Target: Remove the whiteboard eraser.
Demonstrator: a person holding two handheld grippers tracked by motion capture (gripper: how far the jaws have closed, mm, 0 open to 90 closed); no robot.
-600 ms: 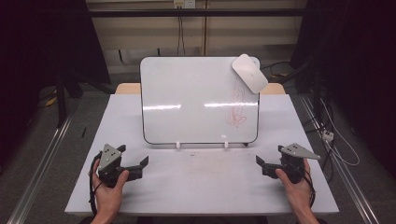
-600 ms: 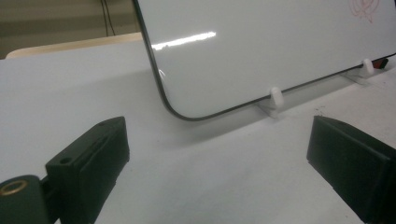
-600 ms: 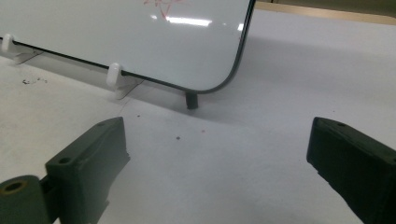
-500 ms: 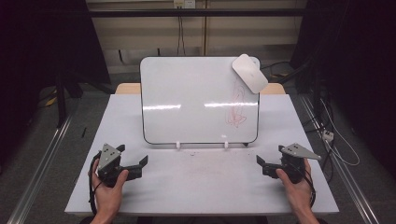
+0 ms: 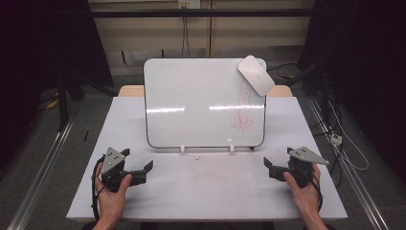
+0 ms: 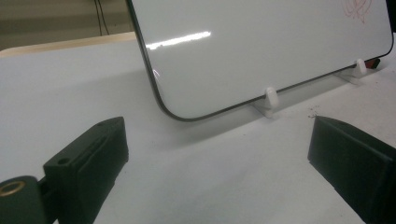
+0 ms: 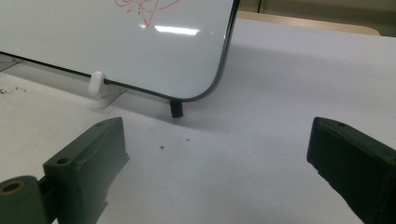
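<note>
high view alone shows eraser point(image 5: 256, 75) atop whiteboard point(image 5: 201, 105).

Left hand point(image 5: 111, 194) grips left gripper point(image 5: 141, 171) low at near-left, jaws wide apart, nothing between, pointing inward and forward. Right hand point(image 5: 304, 189) grips right gripper point(image 5: 269, 168) at near-right, jaws wide apart, nothing between, pointing inward. Both forearms enter from bottom edge, well apart, grey plates on top
</note>
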